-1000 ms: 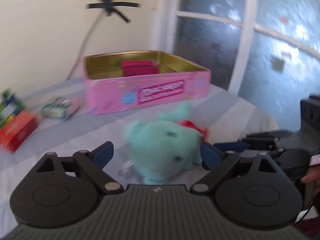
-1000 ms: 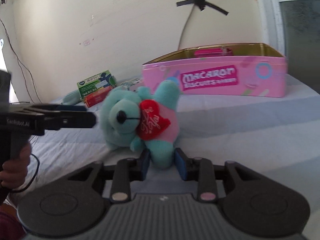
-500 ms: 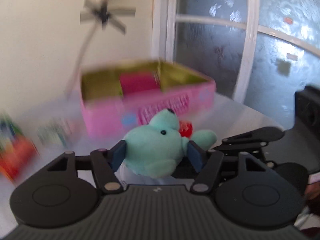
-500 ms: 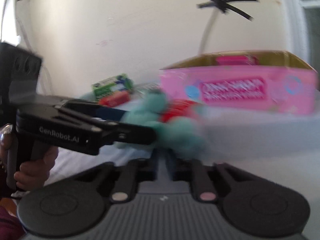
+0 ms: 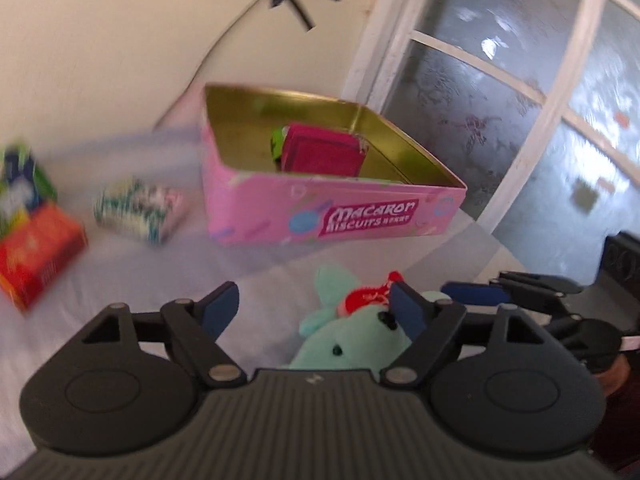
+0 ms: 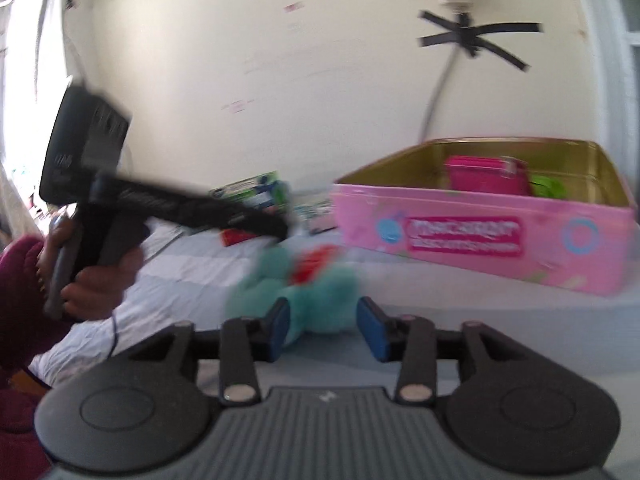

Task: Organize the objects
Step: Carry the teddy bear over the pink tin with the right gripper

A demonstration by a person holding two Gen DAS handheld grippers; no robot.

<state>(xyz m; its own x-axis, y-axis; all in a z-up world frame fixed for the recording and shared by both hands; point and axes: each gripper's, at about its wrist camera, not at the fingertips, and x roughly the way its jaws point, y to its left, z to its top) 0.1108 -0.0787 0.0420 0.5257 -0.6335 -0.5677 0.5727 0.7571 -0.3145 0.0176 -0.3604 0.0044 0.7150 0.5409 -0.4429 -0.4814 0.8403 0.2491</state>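
Teddy bear (image 5: 352,336) lies on bed (image 5: 120,280), near pink biscuit tin (image 5: 320,216). Left claw (image 5: 312,312) wide, empty; right claw (image 6: 323,330) wide astride bear. Next: close, lift into tin.

The open pink metal tin (image 5: 320,216) reads "Macaron Biscuits" on its side; a smaller word after it, possibly "assort", is blurred.

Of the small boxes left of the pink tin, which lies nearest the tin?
The white-and-green patterned box, lying just beside the tin. The red box and the green-and-blue box sit farther left, by the frame edge.
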